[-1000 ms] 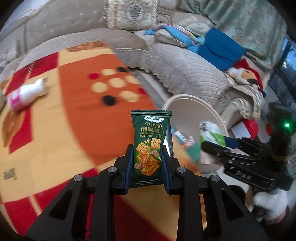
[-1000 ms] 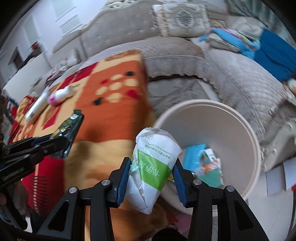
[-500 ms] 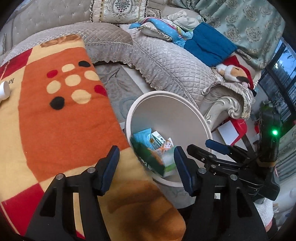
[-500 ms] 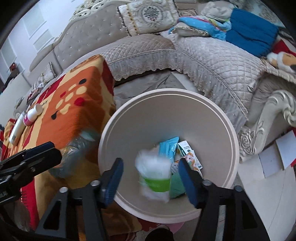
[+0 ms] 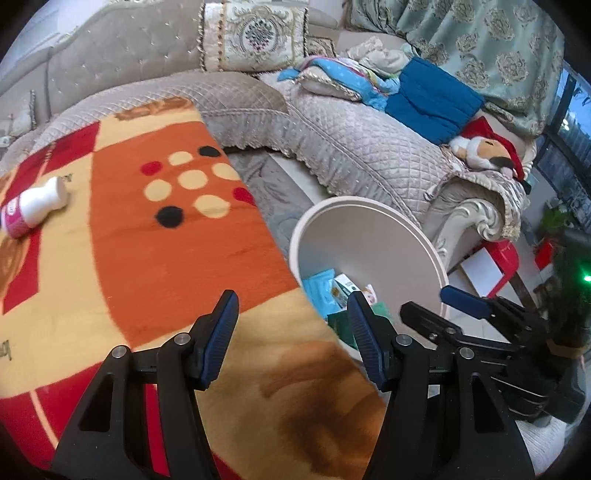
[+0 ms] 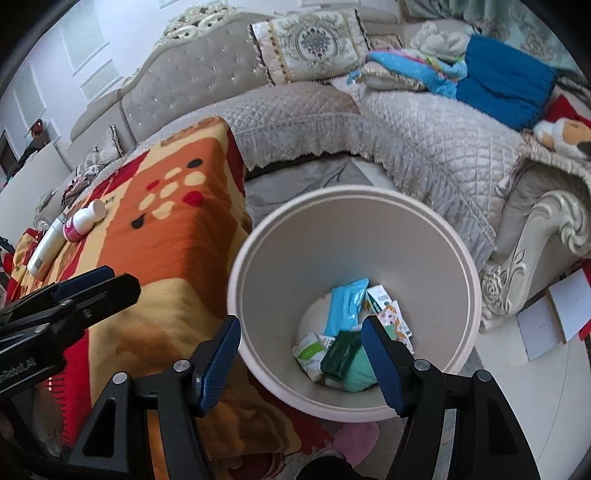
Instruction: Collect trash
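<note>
- Left gripper: released, jaws apart with nothing between them; it hangs over the near edge of the blanket, beside the bin's left rim.
- Right gripper: released, jaws apart and empty, over the near rim of the bin. Both grippers' jaws have just been opening.
- Bin: round, beige, on the floor just right of the blanket-covered table and near the sofa.
- Trash in the bin: a dark green packet lies on a white-and-green pack; a light blue pack and a small carton lie just beyond them, on the bottom.
- Trash still on the blanket: a small white bottle with a pink label lies on its side at the far left; in the right wrist view a white tube lies next to it.
- Sofa: grey, quilted, curving behind bin and table; it carries a patterned cushion, blue cloths and a soft toy.
</note>
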`<control>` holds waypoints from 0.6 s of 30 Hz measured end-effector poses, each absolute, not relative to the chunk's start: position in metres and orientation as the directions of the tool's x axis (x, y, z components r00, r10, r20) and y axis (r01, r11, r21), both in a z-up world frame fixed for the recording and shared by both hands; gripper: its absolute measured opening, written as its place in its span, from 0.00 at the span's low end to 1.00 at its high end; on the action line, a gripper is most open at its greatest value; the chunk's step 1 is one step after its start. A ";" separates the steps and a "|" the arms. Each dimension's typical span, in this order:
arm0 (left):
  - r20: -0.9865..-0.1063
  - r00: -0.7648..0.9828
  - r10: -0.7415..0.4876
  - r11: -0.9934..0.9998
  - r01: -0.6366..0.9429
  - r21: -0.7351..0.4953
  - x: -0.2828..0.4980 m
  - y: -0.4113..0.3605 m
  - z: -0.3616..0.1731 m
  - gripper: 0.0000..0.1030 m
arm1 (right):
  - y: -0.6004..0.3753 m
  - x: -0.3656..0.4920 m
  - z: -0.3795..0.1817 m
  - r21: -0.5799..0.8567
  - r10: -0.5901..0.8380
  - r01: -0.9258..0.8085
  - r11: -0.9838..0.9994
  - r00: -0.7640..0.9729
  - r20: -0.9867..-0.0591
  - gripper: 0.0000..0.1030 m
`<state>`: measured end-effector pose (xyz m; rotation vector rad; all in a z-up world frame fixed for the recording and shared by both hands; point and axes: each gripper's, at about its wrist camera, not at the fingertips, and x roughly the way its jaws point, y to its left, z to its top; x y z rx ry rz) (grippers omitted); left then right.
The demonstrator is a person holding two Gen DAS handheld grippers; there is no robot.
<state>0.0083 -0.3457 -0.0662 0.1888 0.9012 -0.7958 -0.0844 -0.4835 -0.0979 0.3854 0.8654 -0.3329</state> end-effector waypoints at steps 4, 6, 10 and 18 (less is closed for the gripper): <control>-0.731 0.414 -0.542 0.723 0.674 -0.154 0.003 -0.332 -0.058 0.58 | -0.473 -0.091 -0.084 0.182 -0.167 0.450 0.874 0.630 -0.758 0.64; -0.703 0.458 -0.544 0.736 0.662 -0.138 -0.001 -0.321 -0.051 0.58 | -0.468 -0.095 -0.076 0.186 -0.180 0.452 0.873 0.650 -0.738 0.64; -0.651 0.522 -0.551 0.756 0.643 -0.124 -0.007 -0.304 -0.037 0.58 | -0.455 -0.104 -0.057 0.166 -0.228 0.458 0.873 0.685 -0.692 0.64; -0.594 0.590 -0.547 0.780 0.616 -0.108 -0.018 -0.278 -0.020 0.59 | -0.431 -0.114 -0.032 0.141 -0.292 0.464 0.875 0.736 -0.610 0.73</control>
